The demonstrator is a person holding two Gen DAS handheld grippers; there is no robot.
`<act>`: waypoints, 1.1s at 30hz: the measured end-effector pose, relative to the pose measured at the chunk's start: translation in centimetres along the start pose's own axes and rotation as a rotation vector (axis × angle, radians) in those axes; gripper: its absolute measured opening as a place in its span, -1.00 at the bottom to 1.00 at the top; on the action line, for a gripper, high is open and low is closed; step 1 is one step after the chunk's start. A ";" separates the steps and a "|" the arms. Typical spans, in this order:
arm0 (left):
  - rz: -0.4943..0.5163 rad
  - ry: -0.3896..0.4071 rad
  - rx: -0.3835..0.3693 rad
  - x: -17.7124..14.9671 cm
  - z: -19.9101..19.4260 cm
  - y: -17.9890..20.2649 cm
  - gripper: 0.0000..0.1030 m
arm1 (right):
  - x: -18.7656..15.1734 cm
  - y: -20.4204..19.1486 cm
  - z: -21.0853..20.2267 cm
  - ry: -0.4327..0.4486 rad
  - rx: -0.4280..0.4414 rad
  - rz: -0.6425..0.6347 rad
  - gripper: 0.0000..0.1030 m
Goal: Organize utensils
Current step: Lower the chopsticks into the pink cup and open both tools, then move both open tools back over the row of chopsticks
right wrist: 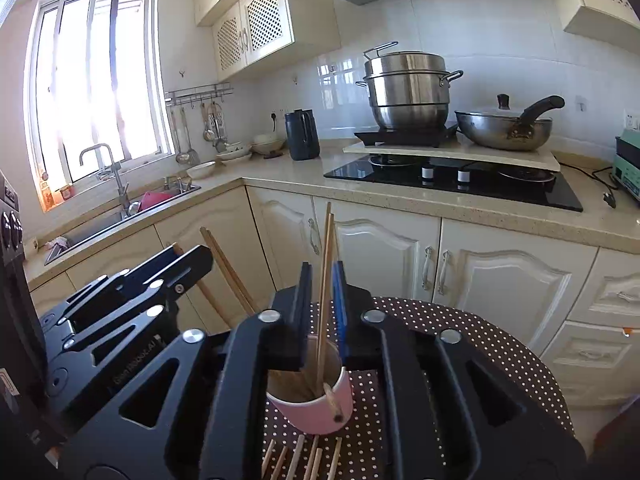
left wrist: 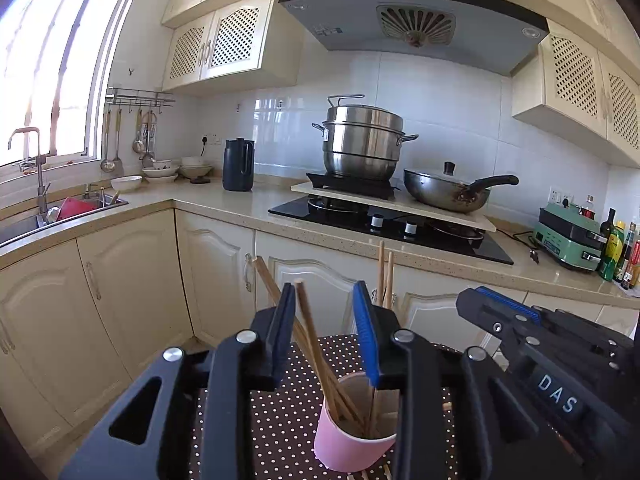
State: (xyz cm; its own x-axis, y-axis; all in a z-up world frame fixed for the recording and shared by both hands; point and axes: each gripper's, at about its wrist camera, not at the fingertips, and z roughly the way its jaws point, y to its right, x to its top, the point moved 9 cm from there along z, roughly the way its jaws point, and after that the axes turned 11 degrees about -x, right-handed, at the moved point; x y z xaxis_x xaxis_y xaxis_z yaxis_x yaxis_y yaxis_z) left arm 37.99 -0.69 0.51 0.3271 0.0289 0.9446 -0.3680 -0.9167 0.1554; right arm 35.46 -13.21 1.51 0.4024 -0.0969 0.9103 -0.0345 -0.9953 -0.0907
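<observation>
A pink cup (left wrist: 352, 440) stands on the dotted brown table (left wrist: 280, 420) and holds several wooden chopsticks (left wrist: 316, 344). My left gripper (left wrist: 326, 300) is open above the cup; leaning chopsticks pass between its fingers without being pinched. My right gripper (right wrist: 322, 276) is narrowed around two upright chopsticks (right wrist: 326, 280) that stand in the cup (right wrist: 316, 412); whether it clamps them I cannot tell. Several loose chopsticks (right wrist: 300, 460) lie on the table in front of the cup. The right gripper also shows at the right of the left wrist view (left wrist: 520, 320).
Cream kitchen cabinets (right wrist: 500, 280) stand close behind the table. On the counter are a black hob (right wrist: 460, 184), a steel steamer pot (left wrist: 362, 140), a wok (left wrist: 444, 192), a dark kettle (left wrist: 238, 166) and bowls. A sink (left wrist: 60, 216) sits at the left under the window.
</observation>
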 end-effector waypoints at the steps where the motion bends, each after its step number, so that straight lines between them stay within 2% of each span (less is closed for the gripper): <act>1: 0.003 0.001 0.004 0.0 -0.1 0.0 -0.41 | -0.1 0.4 -0.2 -0.001 -0.009 0.010 -0.13; 2: 0.008 0.002 0.010 0.0 -0.3 0.0 -0.41 | 0.0 0.6 -0.4 0.005 -0.016 0.020 0.18; 3: 0.012 0.002 0.013 0.0 -0.5 0.1 -0.40 | 0.1 0.9 -0.7 0.020 -0.024 0.025 0.31; 14: 0.041 0.032 0.024 0.8 -3.0 1.3 -0.25 | 0.4 1.5 -2.2 0.029 -0.033 -0.004 0.32; 23: 0.065 0.077 0.023 1.5 -5.9 2.7 -0.10 | 0.8 2.1 -5.5 0.081 -0.027 0.001 0.45; 28: 0.059 0.078 0.017 0.6 -8.0 2.9 -0.06 | -0.3 2.6 -7.5 0.097 -0.023 -0.009 0.54; 33: 0.032 0.084 0.026 -1.0 -9.9 2.5 0.00 | -2.3 3.3 -8.0 0.065 -0.039 0.004 0.58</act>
State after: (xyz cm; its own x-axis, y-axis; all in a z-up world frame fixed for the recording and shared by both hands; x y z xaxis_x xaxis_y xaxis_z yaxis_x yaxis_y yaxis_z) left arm 28.11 0.92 2.87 0.2410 0.0314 0.9700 -0.3537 -0.9279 0.1179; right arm 27.10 -16.34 2.37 0.3419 -0.1000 0.9344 -0.0725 -0.9942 -0.0799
